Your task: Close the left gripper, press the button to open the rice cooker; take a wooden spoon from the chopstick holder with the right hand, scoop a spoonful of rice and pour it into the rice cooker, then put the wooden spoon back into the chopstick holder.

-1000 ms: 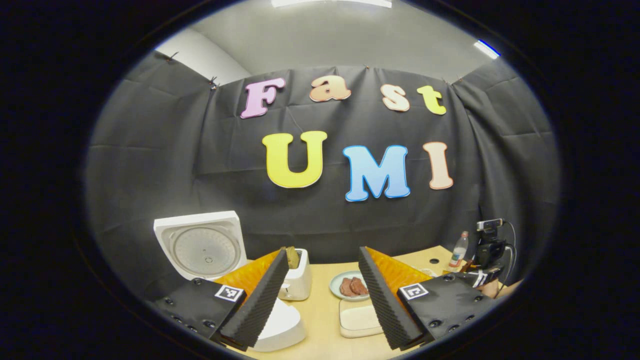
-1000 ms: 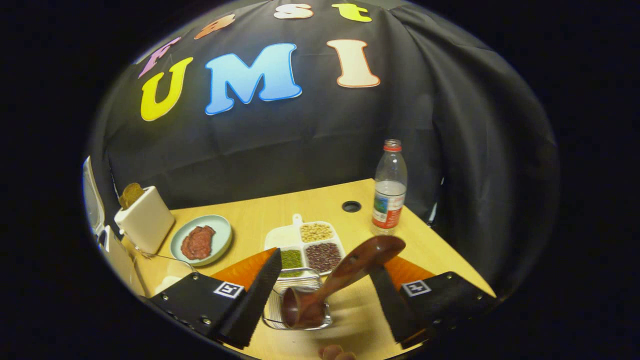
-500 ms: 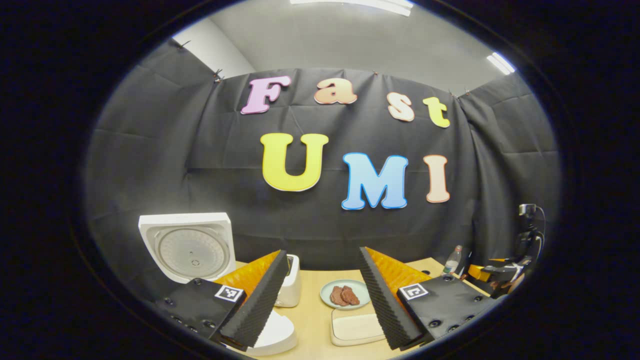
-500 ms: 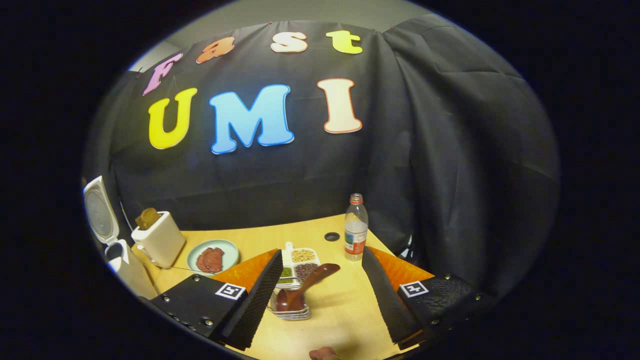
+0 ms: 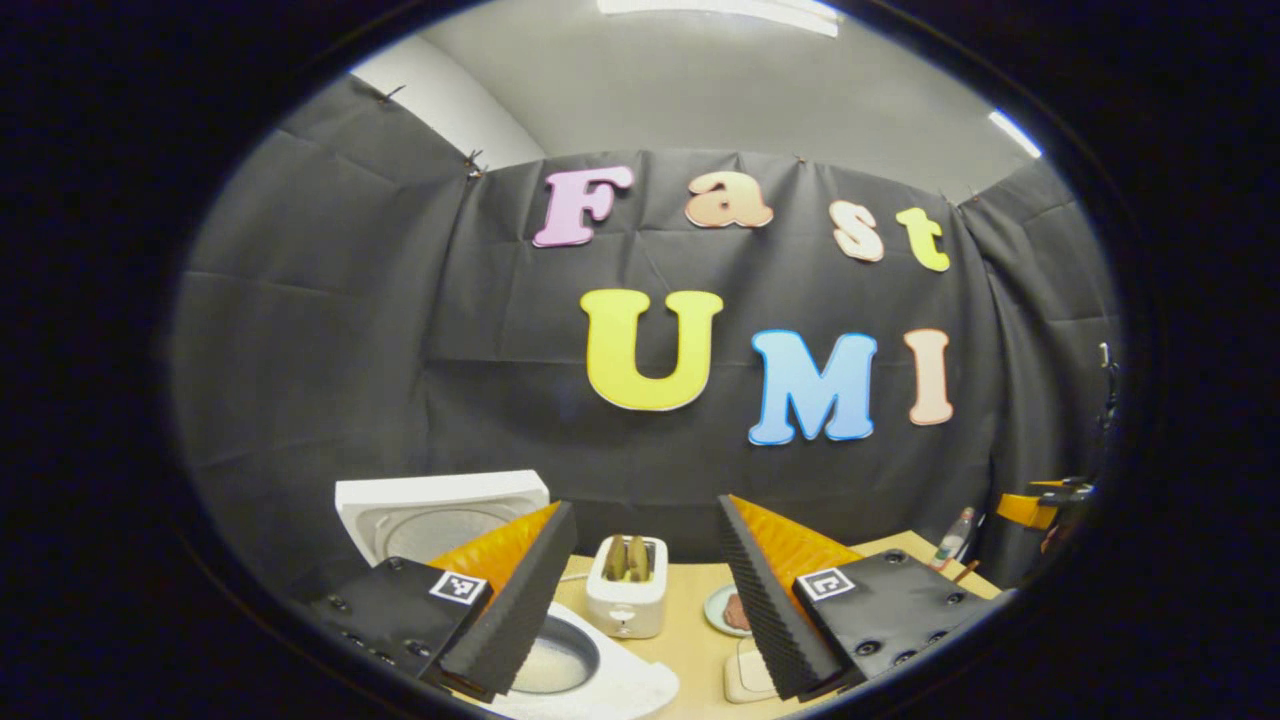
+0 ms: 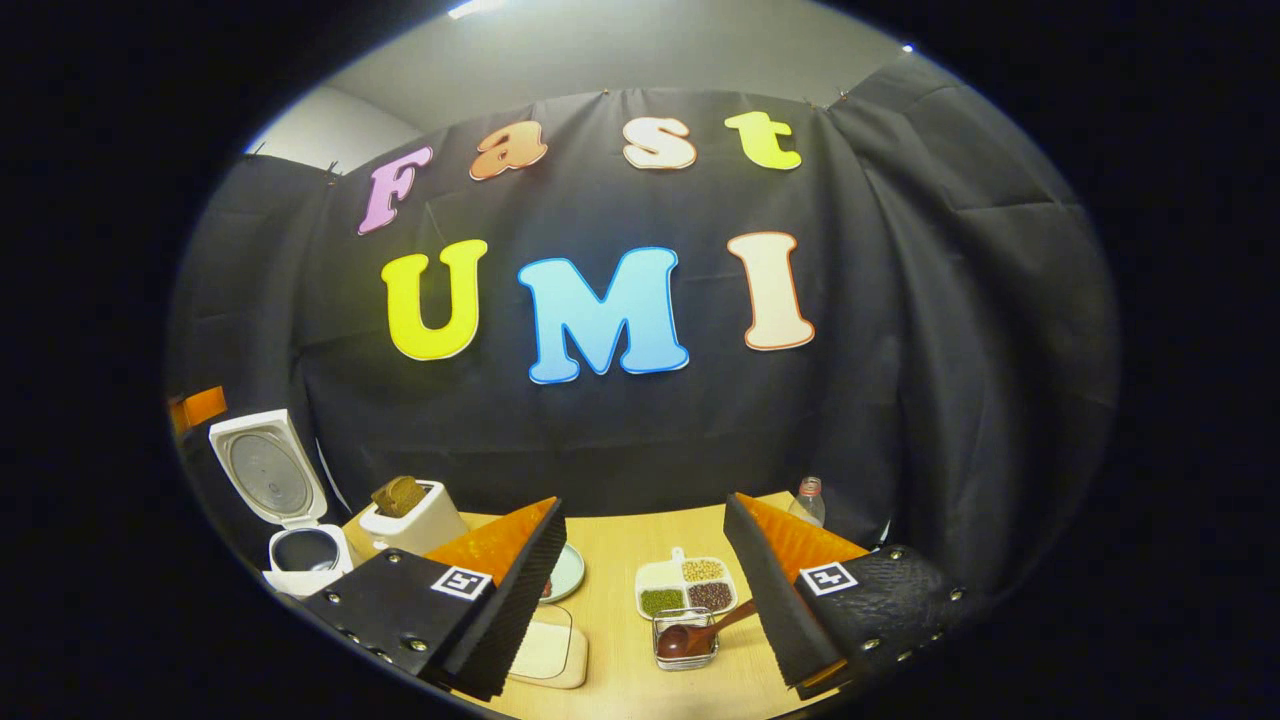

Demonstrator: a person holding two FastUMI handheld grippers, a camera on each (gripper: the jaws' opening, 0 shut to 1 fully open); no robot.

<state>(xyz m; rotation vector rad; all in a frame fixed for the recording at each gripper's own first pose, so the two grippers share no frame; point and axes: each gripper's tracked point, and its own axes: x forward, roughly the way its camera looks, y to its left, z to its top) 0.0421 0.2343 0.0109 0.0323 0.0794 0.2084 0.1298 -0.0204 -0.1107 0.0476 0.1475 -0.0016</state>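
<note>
We see wooden spoon [image 6: 700, 632] bottom centre in chopstick holder [image 6: 685, 640]: light, stiff, grab by handle. Right gripper [image 6: 640, 590] and left gripper [image 5: 640, 590] both released, holding nothing.

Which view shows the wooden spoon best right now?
Right gripper view: the wooden spoon rests bowl-down in the clear chopstick holder, unobstructed between the open fingers. In the left gripper view I can't make it out.

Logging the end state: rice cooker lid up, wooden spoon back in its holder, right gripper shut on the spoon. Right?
Not quite. In the right gripper view the right gripper is open, apart from the wooden spoon. The spoon does rest in the holder, and the rice cooker lid is up.
</note>
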